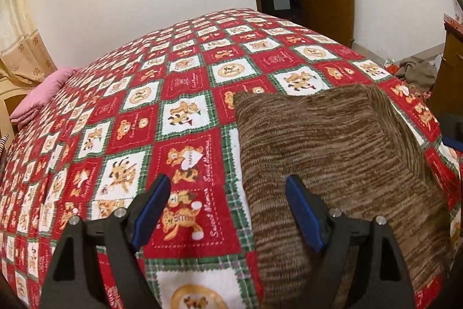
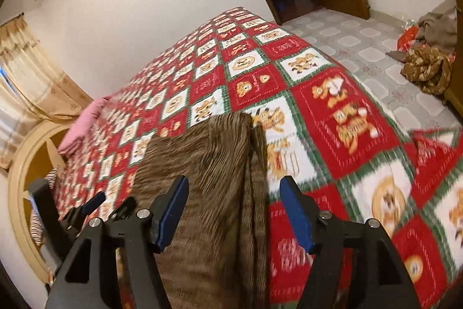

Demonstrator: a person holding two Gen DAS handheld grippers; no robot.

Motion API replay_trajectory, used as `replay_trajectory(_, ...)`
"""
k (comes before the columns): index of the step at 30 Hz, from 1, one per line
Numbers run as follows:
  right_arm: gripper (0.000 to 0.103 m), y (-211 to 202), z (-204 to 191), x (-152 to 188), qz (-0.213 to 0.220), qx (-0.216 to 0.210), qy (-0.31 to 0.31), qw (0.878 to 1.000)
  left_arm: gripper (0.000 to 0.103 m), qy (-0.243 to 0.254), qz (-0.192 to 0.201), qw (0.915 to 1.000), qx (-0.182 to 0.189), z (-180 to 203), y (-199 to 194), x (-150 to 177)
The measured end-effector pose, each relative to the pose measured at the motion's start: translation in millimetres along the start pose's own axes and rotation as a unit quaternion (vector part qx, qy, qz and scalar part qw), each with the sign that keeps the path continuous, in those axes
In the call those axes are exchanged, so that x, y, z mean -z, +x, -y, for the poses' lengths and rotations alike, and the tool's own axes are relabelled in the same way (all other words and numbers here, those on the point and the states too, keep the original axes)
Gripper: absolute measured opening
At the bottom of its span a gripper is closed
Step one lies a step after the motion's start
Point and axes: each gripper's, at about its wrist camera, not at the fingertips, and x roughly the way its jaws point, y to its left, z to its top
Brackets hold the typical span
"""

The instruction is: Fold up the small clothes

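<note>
The brown knit garment lies flat on the bed's bear-print quilt, already doubled, with a folded edge running along its 3 o'clock side in the right wrist view. The left tool stands wide apart over the garment's 9 o'clock edge, pinching nothing. The right tool has its pads spread either side of the layered edge, not pressing. For a clean next fold, I would pinch both layers together at matching near corners, lift evenly, and carry them toward 12 o'clock.
</note>
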Motion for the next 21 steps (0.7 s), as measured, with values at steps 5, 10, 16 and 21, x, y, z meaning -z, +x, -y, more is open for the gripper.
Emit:
replay_trajectory(5, 0.066, -18, 0, 27, 0.000, 0.012, -0.018, 1.000, 0.084, -0.002, 0.004, 0.9998, 0.019, -4, -16, 10)
replay_trajectory(10, 0.066, -29, 3, 44, 0.004, 0.030, -0.032, 0.999, 0.084, -0.003, 0.003, 0.9956, 0.093, -8, -28, 26)
replay_trajectory(16, 0.066, -14, 0, 22, -0.005, 0.032, -0.039, 0.999, 0.084, -0.082, -0.006, 0.9831, 0.163, -25, -12, 2)
replay_trajectory(21, 0.066, 24, 1, -10, -0.039, 0.021, -0.033, 0.998, 0.083, -0.102, -0.024, 0.9751, 0.195, -23, 19, -25)
